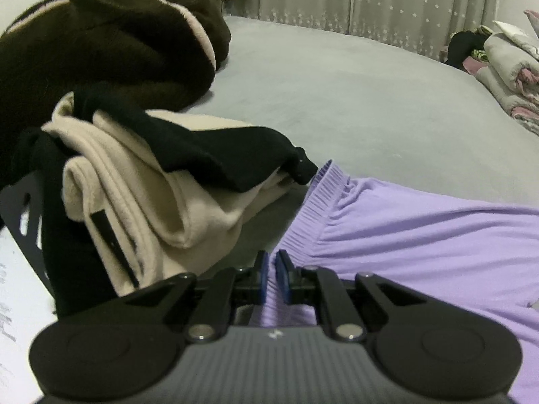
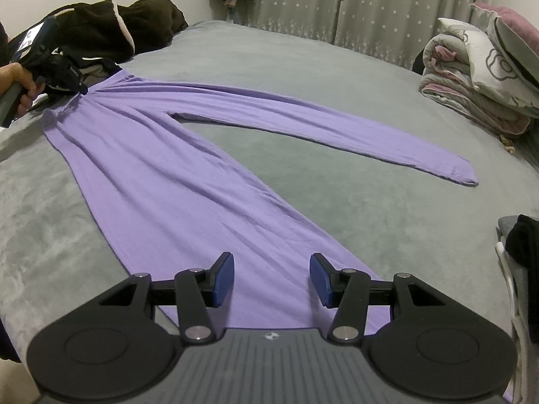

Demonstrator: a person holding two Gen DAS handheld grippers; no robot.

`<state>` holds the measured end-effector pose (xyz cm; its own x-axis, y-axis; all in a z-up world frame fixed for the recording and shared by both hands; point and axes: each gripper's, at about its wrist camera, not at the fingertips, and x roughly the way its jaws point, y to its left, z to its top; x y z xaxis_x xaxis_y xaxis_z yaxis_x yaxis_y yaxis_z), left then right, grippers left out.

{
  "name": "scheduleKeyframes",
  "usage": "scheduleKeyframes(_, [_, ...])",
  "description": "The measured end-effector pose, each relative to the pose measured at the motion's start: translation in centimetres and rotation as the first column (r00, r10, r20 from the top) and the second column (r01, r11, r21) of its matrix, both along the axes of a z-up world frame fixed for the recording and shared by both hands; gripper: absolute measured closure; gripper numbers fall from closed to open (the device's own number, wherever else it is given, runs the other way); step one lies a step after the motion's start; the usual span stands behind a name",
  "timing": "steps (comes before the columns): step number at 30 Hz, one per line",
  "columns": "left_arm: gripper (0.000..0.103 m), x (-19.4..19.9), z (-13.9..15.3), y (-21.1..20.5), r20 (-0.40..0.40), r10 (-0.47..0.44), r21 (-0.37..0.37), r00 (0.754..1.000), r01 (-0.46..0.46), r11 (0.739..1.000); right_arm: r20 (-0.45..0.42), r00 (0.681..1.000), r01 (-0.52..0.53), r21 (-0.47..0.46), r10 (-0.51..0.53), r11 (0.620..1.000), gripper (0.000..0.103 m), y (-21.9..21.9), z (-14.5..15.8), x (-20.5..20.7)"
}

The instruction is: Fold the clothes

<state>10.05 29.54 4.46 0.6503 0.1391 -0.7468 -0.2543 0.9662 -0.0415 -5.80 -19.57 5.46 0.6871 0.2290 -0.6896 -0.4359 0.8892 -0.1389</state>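
Purple trousers (image 2: 161,175) spread flat on a grey bed (image 2: 337,67), waistband (image 1: 316,208) at the far left, legs fanned apart in a V. Near leg (image 2: 202,235) running toward the near edge; far leg (image 2: 337,128) stretching right.

Left gripper (image 1: 272,271) at the waistband's near corner, pads drawn almost together, seemingly pinching the gathered edge. Held by a hand (image 2: 20,80) at the far left. Right gripper (image 2: 272,279) hovering over the cuff end of the near leg, pads standing well apart, nothing clamped, purple cloth only lying beneath.

Possible trouble from here:
- Thin, slippery-looking fabric held by only a small pinch at one corner; likely to slide free if lifted fast.
- Only one end gripped; lifting now would probably drag and wrinkle the loose near leg.
- Legs well apart; folding without first bringing them together would likely give a crooked, lopsided fold.
- Cream and black folded pile (image 1: 141,181) just beside the waistband, its black edge nearly touching; easily snagged or toppled by a swinging gripper.
- Brown fleece garment (image 1: 101,43) heaped behind that pile, near enough to be caught too.

Counted: one pair of trousers, two legs, one waistband. Two grippers, one hand in view. One cream and black pile, one brown fleece. One stack of folded quilts (image 2: 471,94) at the far right. One bundle of dark clothes (image 2: 522,262) at the near right edge.
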Motion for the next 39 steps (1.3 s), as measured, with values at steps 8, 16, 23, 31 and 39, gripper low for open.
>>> scheduleKeyframes(8, [0.094,0.0,-0.5,-0.3,-0.018,-0.002,0.008,1.000,0.002,1.000,-0.002,1.000,-0.002,-0.002,0.002,1.000,0.053,0.1,0.0,0.0])
scheduleKeyframes(16, [0.090,-0.1,-0.8,-0.3,-0.025,-0.007,0.019,1.000,0.008,1.000,-0.006,1.000,-0.005,-0.009,0.005,1.000,0.052,0.3,-0.2,0.0])
scheduleKeyframes(23, [0.064,-0.4,0.1,-0.7,-0.038,0.000,-0.005,0.999,0.000,1.000,-0.006,1.000,-0.008,-0.014,0.007,1.000,0.046,0.7,-0.3,0.1])
scheduleKeyframes(31, [0.044,-1.5,2.4,-3.2,-0.003,-0.023,0.010,1.000,0.023,1.000,-0.002,1.000,-0.017,-0.017,0.017,1.000,0.039,0.9,-0.3,0.1])
scheduleKeyframes(39, [0.038,-4.2,3.5,-9.6,0.027,-0.160,-0.009,0.987,0.160,0.987,-0.003,1.000,-0.020,-0.021,0.020,1.000,0.038,1.4,-0.4,0.1])
